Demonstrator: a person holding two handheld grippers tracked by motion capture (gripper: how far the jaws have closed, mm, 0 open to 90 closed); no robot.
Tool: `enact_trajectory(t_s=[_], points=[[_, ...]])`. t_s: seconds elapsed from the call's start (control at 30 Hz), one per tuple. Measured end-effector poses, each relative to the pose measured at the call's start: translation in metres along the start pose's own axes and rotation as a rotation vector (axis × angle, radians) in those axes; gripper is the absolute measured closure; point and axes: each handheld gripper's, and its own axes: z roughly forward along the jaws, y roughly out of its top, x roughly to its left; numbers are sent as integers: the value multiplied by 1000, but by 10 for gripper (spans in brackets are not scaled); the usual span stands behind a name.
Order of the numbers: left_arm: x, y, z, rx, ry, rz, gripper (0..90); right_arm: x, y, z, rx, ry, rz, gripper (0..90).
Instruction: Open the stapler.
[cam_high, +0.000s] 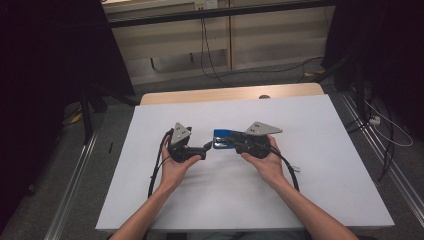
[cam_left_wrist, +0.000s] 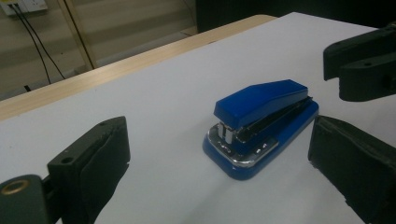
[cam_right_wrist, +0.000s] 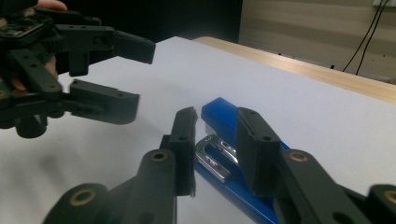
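A white desk (cam_high: 300, 175) holds a blue stapler (cam_left_wrist: 261, 126), its long axis running between both grippers. Right gripper (cam_right_wrist: 215, 140) straddles its rear, jaws narrow, not visibly clamping. Left gripper (cam_left_wrist: 219, 154) stands wide before its front end.

We are looking at what reads as a lab or recording room rather than a home. The white table (cam_high: 310, 165) is standing alone on a grey floor (cam_high: 65, 165), with metal rails (cam_high: 387, 165) running along the floor at three and nine o'clock of it. Dark stands and black drapes (cam_high: 45, 55) are closing in both sides. At twelve o'clock, plain pale wooden panels (cam_high: 270, 40) are lining the wall, and loose black cables (cam_high: 205, 50) are hanging from a wall socket (cam_left_wrist: 28, 5) and trailing over the floor.
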Motion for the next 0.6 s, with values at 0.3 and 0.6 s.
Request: enact_trajectory(t_s=[0.3,0.6], points=[[6,-7,17,95,-1,-9,44,-7,-4,3,0,-16,6,900],[16,-9,14,101,26,-74,210,-8,-13,16,75,-6,-6,900]])
